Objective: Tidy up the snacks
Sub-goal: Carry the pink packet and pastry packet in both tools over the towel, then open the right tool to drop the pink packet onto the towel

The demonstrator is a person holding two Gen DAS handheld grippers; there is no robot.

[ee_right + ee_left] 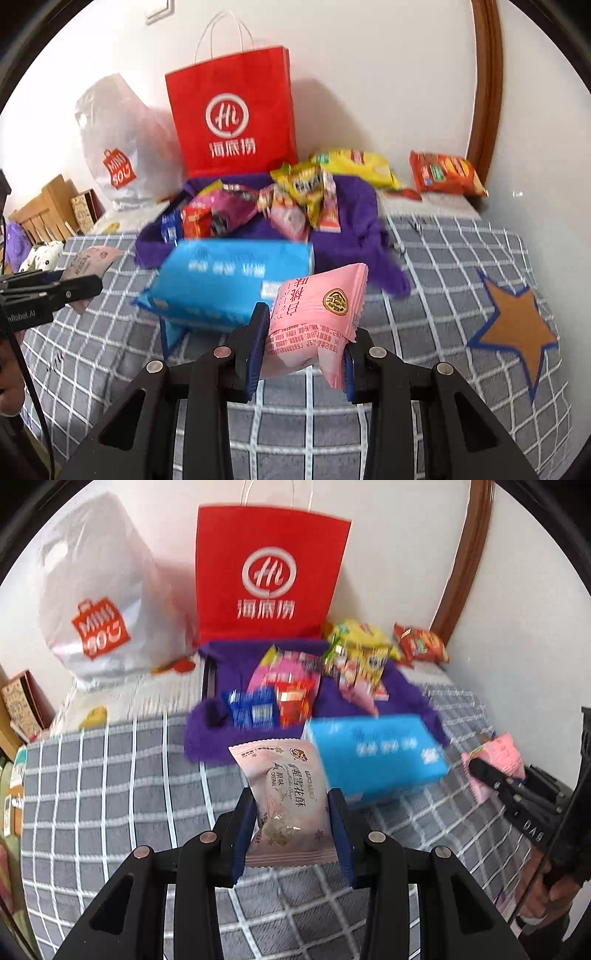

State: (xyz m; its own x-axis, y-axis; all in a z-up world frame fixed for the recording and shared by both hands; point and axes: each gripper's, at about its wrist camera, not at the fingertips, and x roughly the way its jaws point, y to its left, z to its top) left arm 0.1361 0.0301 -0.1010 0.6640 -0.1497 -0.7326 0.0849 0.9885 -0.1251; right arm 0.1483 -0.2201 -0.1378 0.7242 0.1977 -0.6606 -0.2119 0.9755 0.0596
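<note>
The left gripper is clamping a pale pink, snowflake-printed plastic snack packet between its blue pads, holding it upright above the grey, white-checked bedspread. The right gripper is pinching a brighter pink, gold-badged plastic snack packet tilted toward one o'clock. Just beyond both, a blue rectangular box is lying at twelve o'clock, its print blurred. Behind it, a heap of mixed snack packets is resting on a purple fuzzy cloth. Farthest, a red paper carrier bag is standing against the wall, with what looks like a white plastic shopping bag at ten o'clock.
</note>
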